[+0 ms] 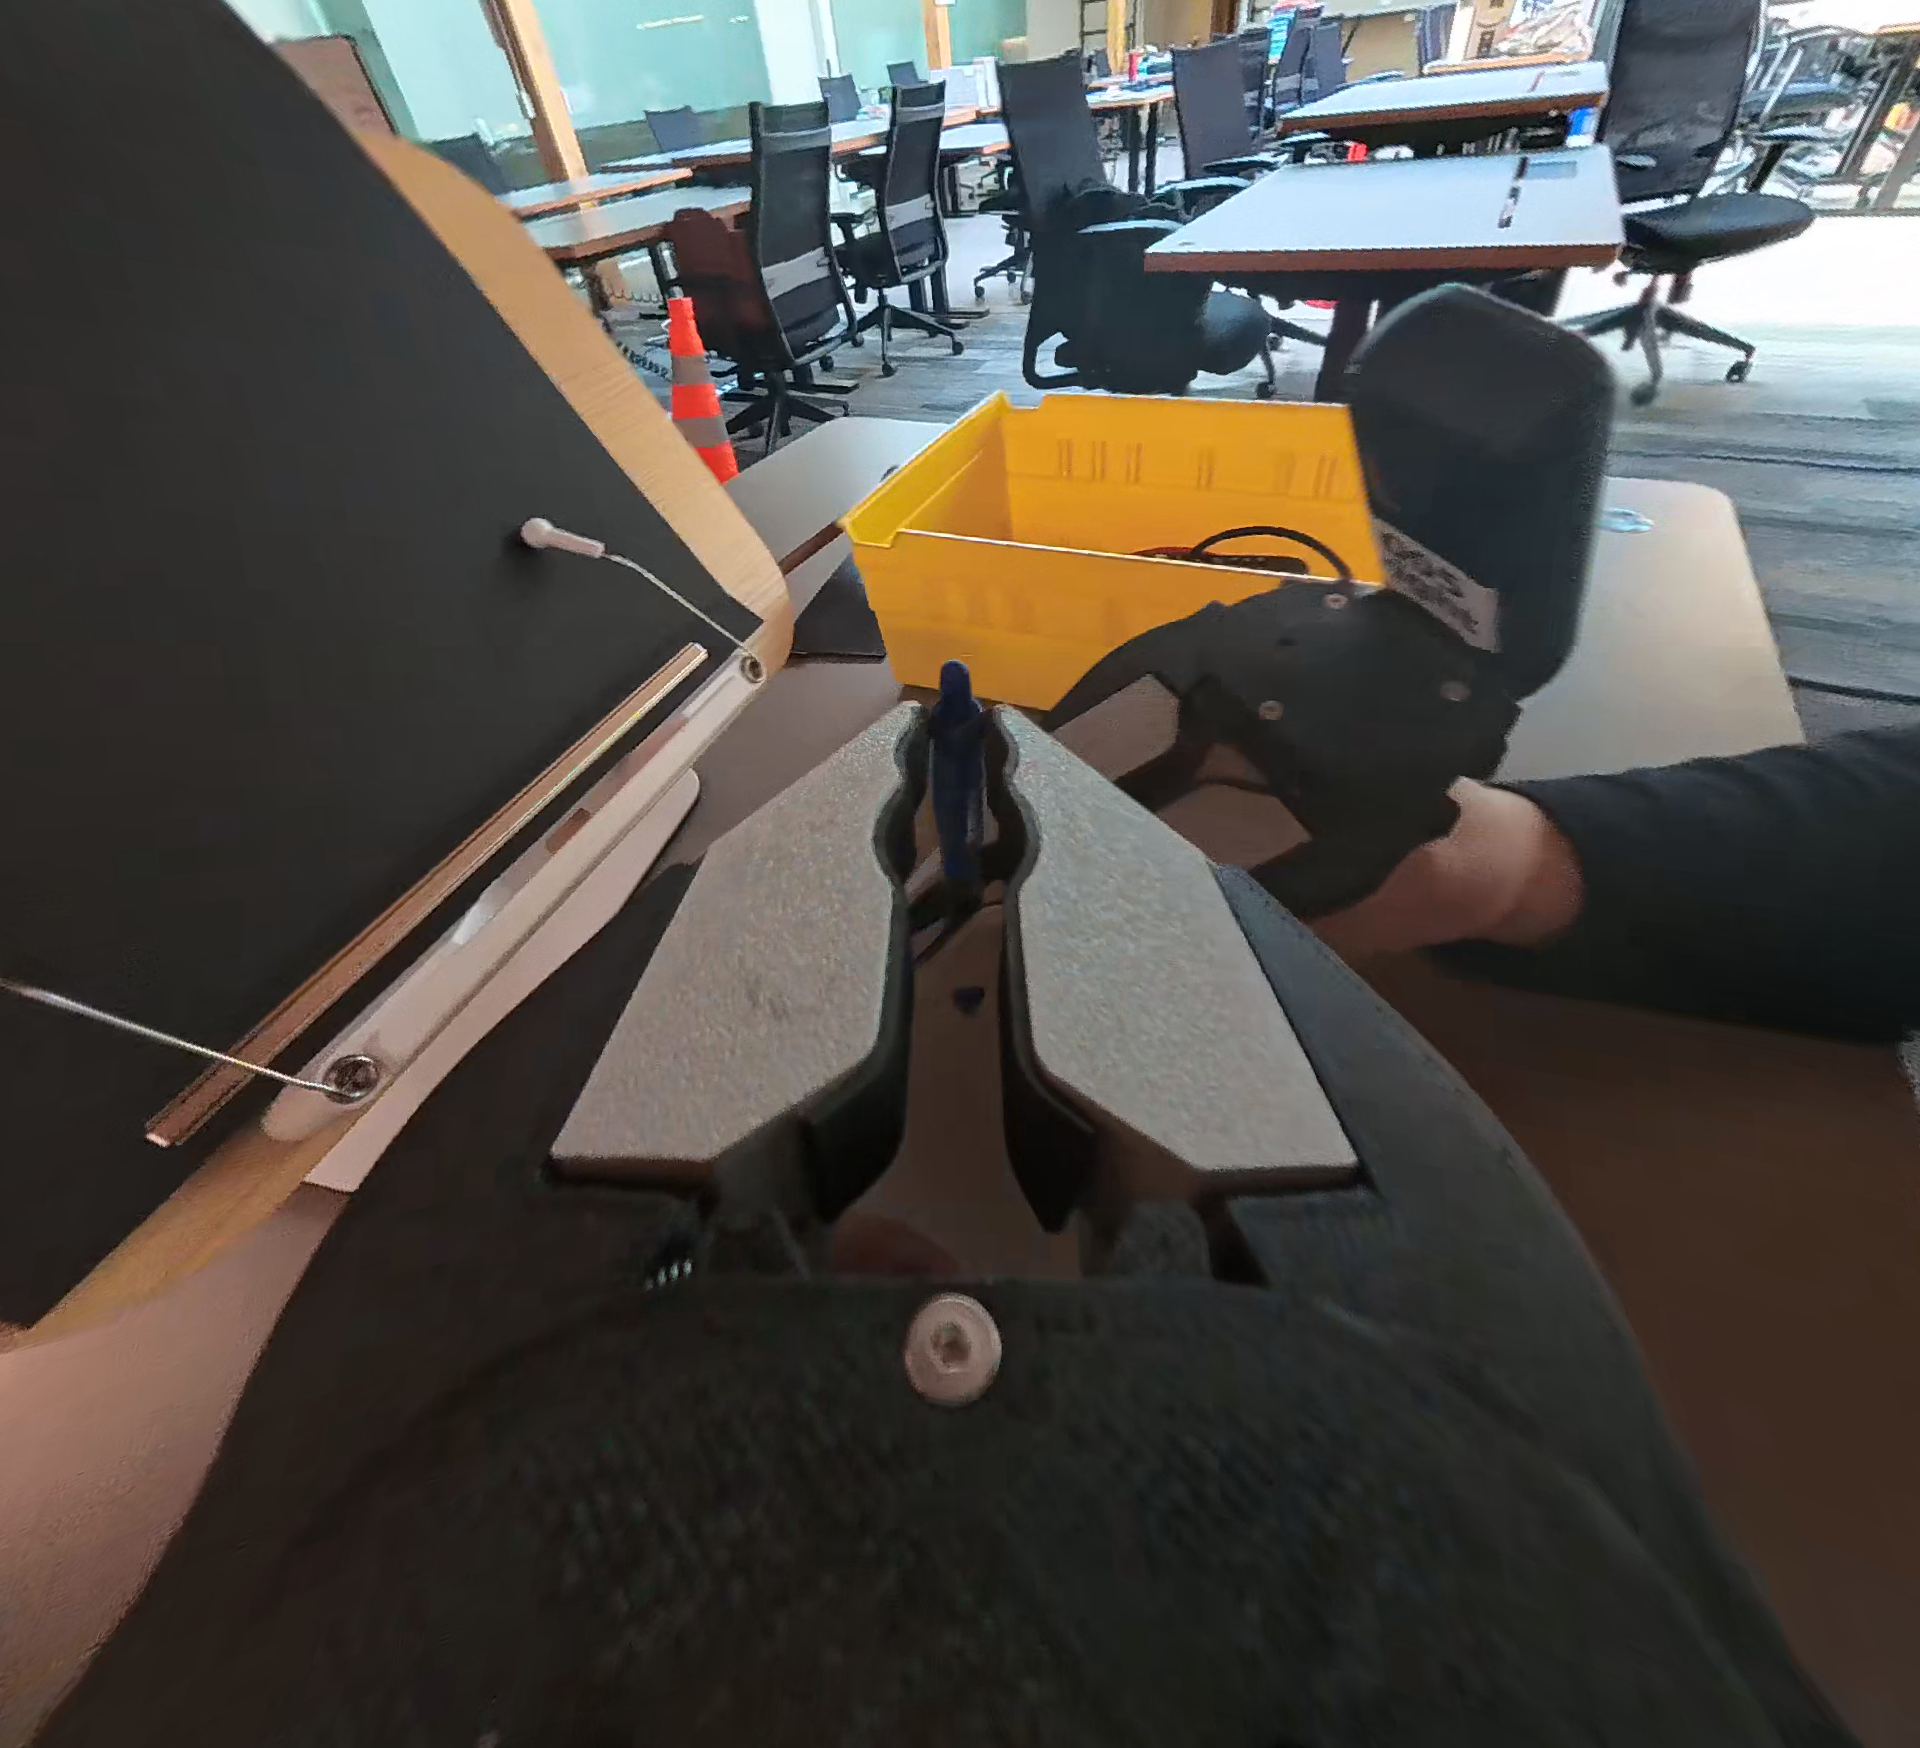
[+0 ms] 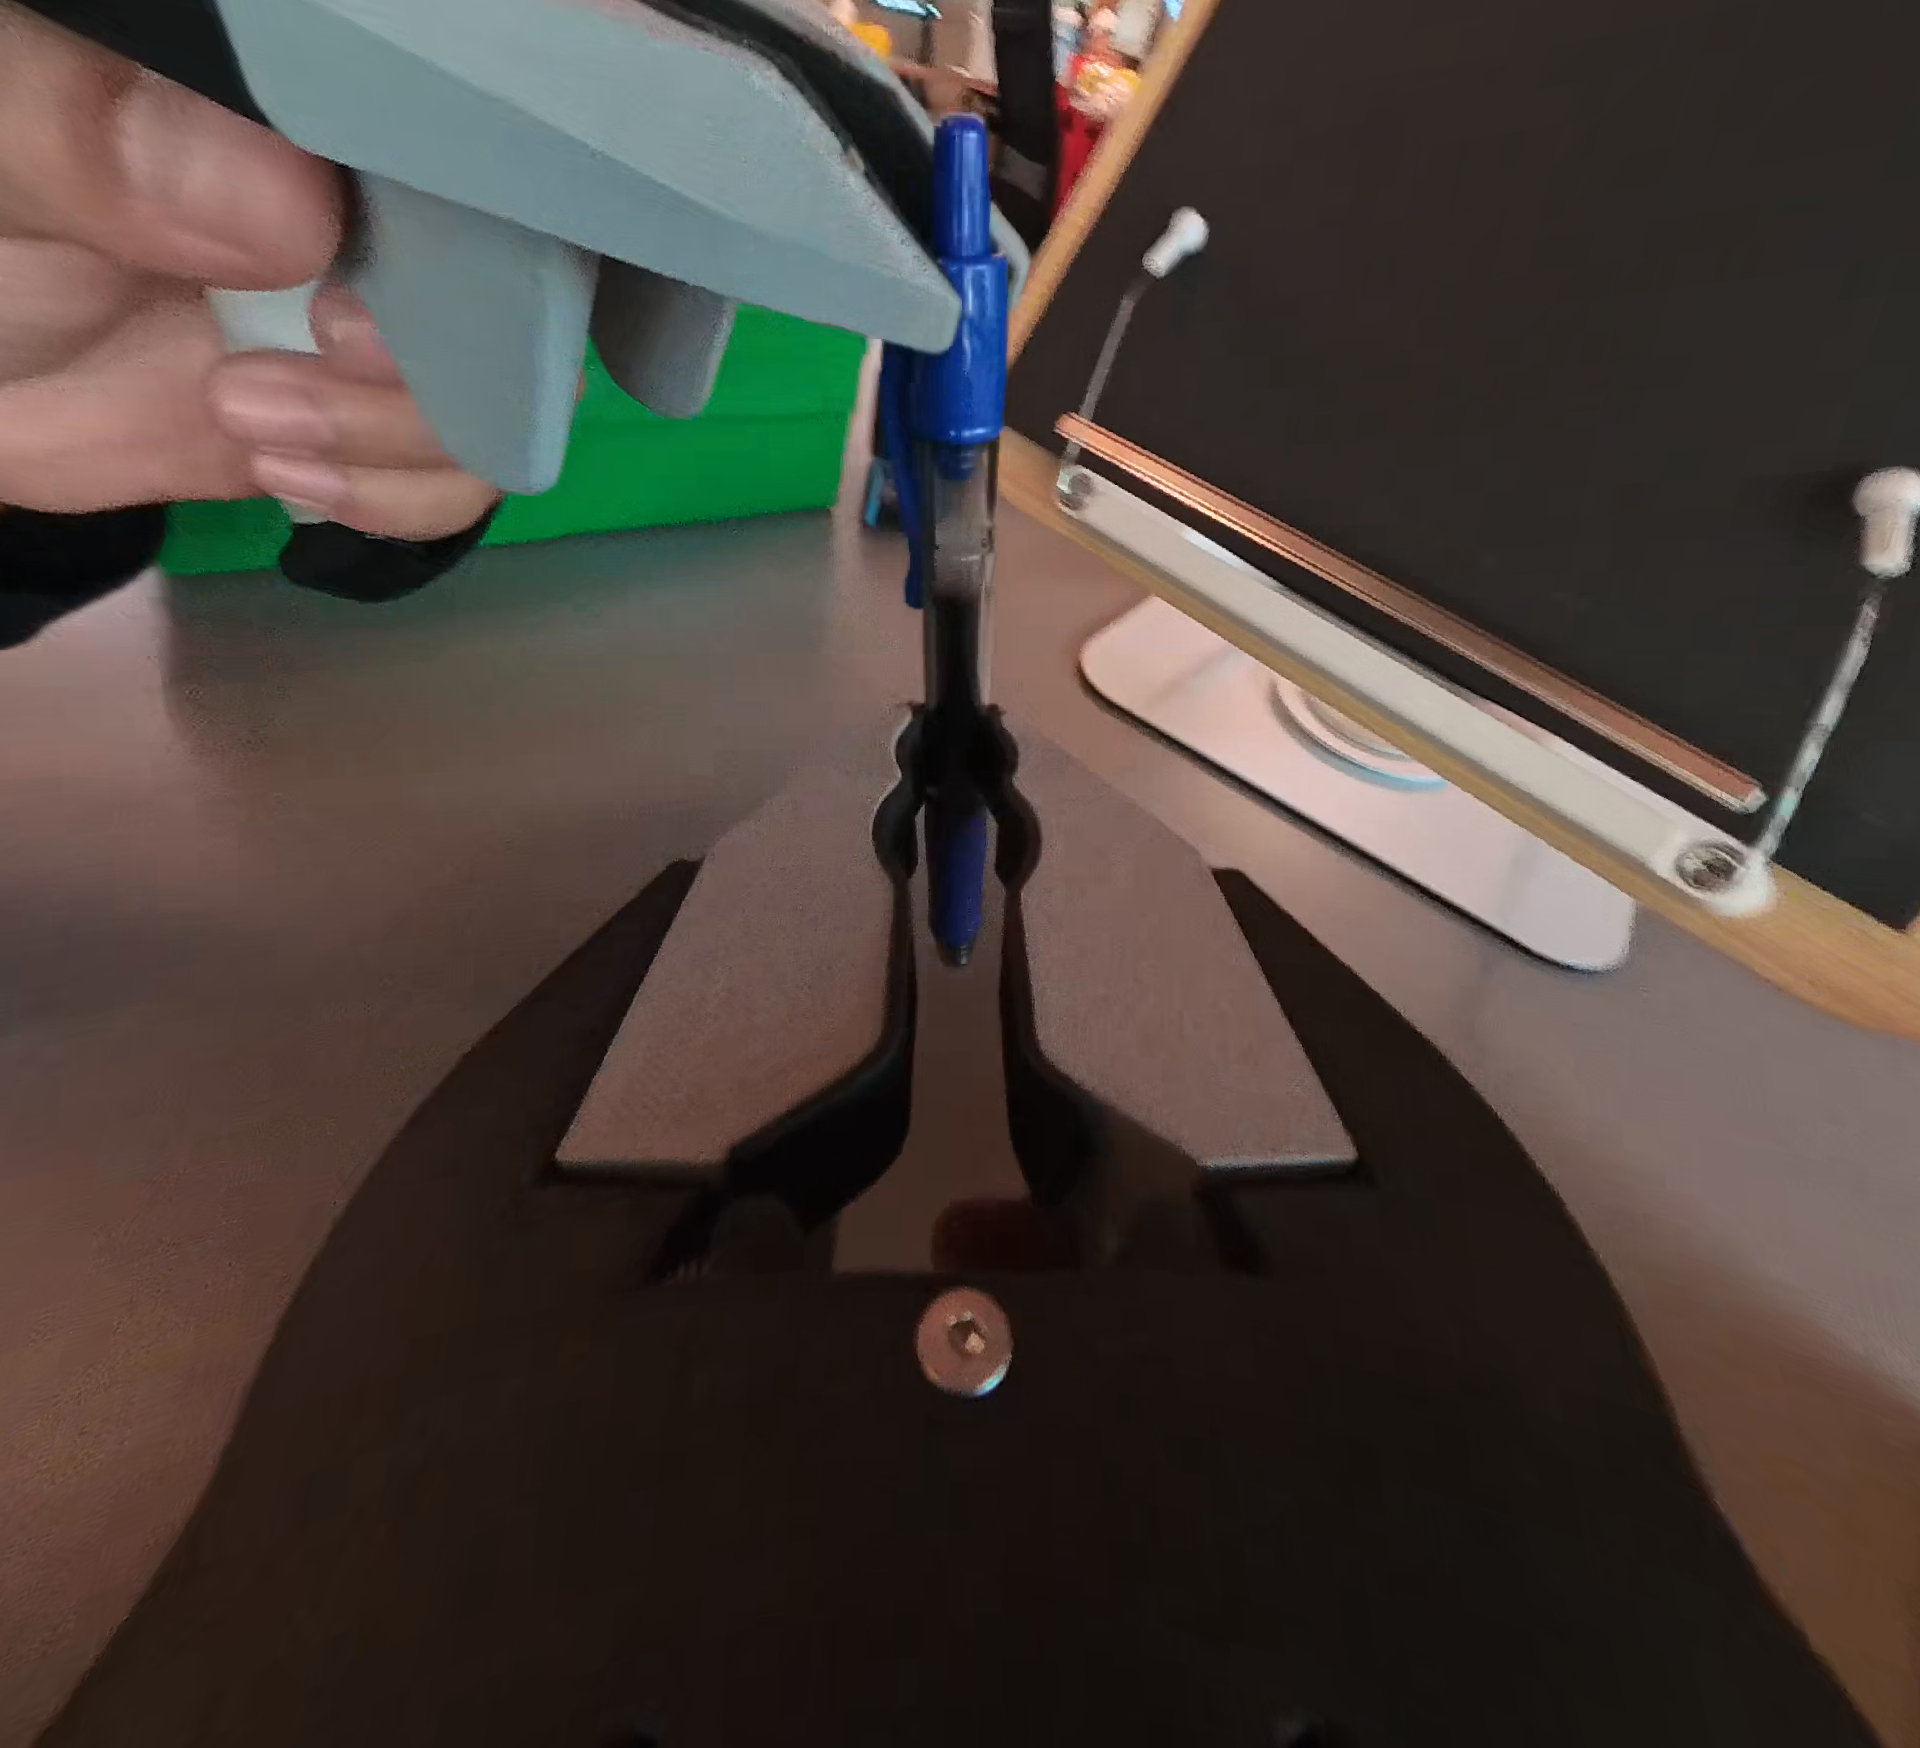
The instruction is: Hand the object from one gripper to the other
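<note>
While both tools pinch the pen (image 2: 961, 451) at once, the handover hangs mid-air over the desk (image 2: 520, 763). At centre of the right wrist view, the right tool (image 2: 954, 763) is clenched on the pen's lower barrel; the left tool (image 1: 956, 742), entering from the upper left there, is clamped on the blue cap end. If either pulls away before the other lets go, the pen could twist, slip or drop.

Bright office: desks (image 1: 1392, 218), mesh chairs (image 1: 800, 244).
</note>
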Motion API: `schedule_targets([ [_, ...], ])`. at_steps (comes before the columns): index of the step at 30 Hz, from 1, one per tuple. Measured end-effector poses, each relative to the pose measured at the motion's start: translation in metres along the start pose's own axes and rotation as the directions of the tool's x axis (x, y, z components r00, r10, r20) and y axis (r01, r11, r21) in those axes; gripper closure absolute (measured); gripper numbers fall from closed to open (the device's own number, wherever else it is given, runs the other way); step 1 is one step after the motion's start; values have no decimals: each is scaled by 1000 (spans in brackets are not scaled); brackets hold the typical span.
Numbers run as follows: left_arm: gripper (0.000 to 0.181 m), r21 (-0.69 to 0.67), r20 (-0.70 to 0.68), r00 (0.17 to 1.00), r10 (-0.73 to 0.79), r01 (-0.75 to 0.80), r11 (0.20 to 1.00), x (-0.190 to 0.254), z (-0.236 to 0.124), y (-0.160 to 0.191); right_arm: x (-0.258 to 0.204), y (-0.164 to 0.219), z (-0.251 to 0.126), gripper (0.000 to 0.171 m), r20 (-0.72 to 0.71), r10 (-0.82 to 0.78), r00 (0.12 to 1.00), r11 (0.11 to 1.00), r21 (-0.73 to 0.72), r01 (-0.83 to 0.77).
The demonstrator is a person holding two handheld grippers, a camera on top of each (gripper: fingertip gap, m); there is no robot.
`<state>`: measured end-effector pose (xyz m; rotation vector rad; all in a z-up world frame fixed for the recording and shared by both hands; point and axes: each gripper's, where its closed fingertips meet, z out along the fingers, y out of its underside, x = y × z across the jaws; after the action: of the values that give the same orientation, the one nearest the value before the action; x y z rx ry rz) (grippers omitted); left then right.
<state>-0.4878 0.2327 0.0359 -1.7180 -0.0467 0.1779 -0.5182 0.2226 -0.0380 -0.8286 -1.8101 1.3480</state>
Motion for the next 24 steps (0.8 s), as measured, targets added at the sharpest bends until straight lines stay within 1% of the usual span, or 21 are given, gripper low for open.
schedule_targets([
  [3,174,50,7,997,-77,76,996,-14,10,6,10,9,2,165,-9,69,998,997,-33,-69],
  [5,172,73,16,993,-121,120,990,-21,13,17,18,13,1,164,-23,127,992,991,-37,-128],
  [6,168,62,30,990,-138,136,989,-25,14,25,23,13,0,164,-35,155,987,987,-28,-156],
  [8,149,-22,52,992,-114,115,993,-30,14,44,28,10,-3,164,-10,230,973,973,2,-230],
  [10,143,-72,69,992,-101,106,992,-32,14,60,31,4,-6,164,32,312,950,949,41,-313],
  [12,142,-98,8,994,-107,107,989,-18,18,67,33,-1,-9,164,74,381,922,919,80,-386],
  [14,141,-122,14,997,-76,77,989,-14,24,73,32,-6,-11,164,125,432,893,889,107,-446],
  [18,154,-124,20,1000,-12,14,992,-4,34,81,18,-12,-11,164,237,468,851,858,110,-502],
  [20,167,-112,-9,1000,-13,12,994,3,37,81,16,-10,-9,164,239,459,855,864,103,-493],
  [21,171,-109,-13,1000,-13,11,994,4,38,82,15,-9,-8,165,235,449,862,871,98,-481],
  [24,173,-137,22,1000,2,1,991,-3,39,87,17,-4,-6,164,206,424,882,890,84,-447],
])
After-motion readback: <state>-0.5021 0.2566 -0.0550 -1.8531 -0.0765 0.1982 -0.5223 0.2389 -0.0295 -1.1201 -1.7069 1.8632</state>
